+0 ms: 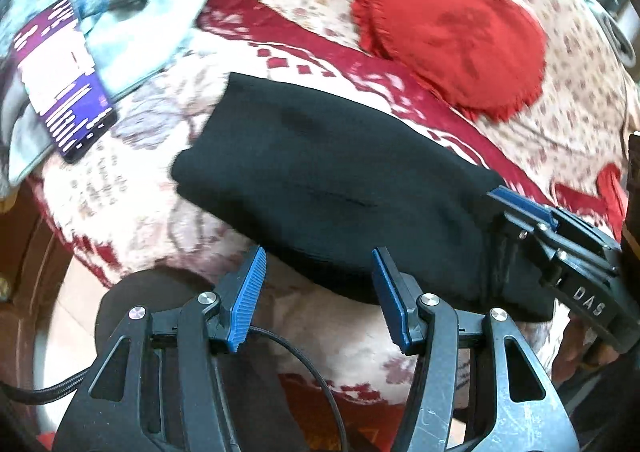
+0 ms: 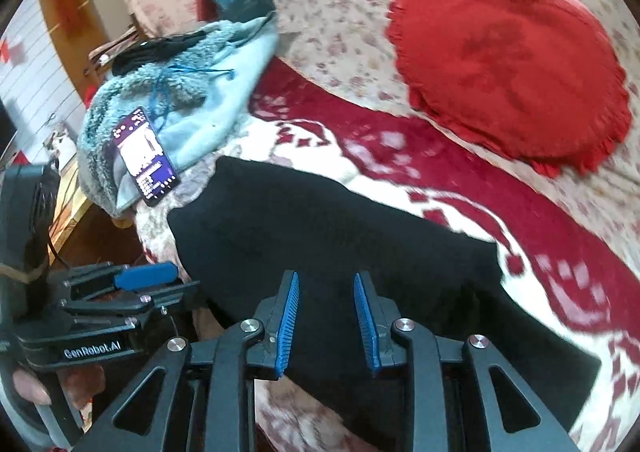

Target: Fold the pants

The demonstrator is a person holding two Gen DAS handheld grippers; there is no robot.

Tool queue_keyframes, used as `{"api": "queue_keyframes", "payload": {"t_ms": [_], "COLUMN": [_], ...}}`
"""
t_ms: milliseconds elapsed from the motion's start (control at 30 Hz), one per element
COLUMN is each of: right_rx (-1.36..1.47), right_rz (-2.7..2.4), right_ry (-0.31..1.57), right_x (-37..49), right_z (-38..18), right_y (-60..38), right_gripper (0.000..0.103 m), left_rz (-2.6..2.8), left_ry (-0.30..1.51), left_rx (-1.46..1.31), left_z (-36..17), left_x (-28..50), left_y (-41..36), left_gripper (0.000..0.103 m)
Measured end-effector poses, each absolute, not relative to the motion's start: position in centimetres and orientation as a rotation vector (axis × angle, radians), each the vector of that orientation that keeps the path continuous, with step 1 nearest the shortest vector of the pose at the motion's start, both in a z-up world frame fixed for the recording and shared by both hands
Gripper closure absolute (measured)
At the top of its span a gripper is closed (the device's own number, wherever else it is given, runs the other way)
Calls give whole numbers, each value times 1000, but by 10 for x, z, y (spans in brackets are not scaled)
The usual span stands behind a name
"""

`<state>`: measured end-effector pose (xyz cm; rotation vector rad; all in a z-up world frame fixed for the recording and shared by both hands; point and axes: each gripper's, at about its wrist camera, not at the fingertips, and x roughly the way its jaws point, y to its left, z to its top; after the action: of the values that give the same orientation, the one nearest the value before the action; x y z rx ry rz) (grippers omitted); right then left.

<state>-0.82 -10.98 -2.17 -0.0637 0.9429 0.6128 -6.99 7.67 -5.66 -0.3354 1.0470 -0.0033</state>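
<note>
Closest in, the left gripper [image 1: 318, 288] has its blue pads [image 1: 245, 300] spread wide with nothing between them. It sits right at the near edge of the black pants [image 1: 320, 180], over the front lip of the bed, where a black braided cable [image 1: 308, 364] loops underneath and a strip of pale floor [image 1: 60, 316] shows off to the left.

The right gripper [image 2: 326, 322] is parted too, less widely, hovering over the near end of the pants; no cloth is pinched in its pads. From the left camera it shows at the right end of the garment, and whether it touches the fabric there I can't tell.

The pants lie folded into a long dark band, running diagonally across the patterned bedspread [image 2: 560, 292]. Their far-left end is a clean squared edge, the long edges look fairly straight, and the near-right end spreads wider toward the bed's front.

Room-wise: just past the far-left corner of the pants there's a fuzzy light-blue garment [image 2: 208, 92] with a phone [image 2: 146, 152], screen lit, lying on it, so that side is tight. Behind the pants the bedspread is open, red band and all, until you reach the round red frilled cushion [image 2: 512, 68], well apart from the pants. Past the bed's left edge it's wooden furniture and clutter, too blurry to sort out.
</note>
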Motion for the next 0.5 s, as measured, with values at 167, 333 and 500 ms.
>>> {"api": "queue_keyframes", "payload": {"t_ms": [167,333,500], "right_rx": [-54,-117,-152], "right_rz": [670,725,794], "right_ry": [953,925,915], "right_x": [9,24,42], "right_z": [-21,-18,-20], "right_y": [-85,-54,-23], "right_gripper": [73,71,68], "left_rz": [14,43,26], "left_ry": [1060,1063,1046], "left_rx": [-400,-465,-601], "left_z": [-66,-73,-83], "left_x": [-67,-67,-67], "left_y": [93,107,124], "left_gripper": [49,49,49]}}
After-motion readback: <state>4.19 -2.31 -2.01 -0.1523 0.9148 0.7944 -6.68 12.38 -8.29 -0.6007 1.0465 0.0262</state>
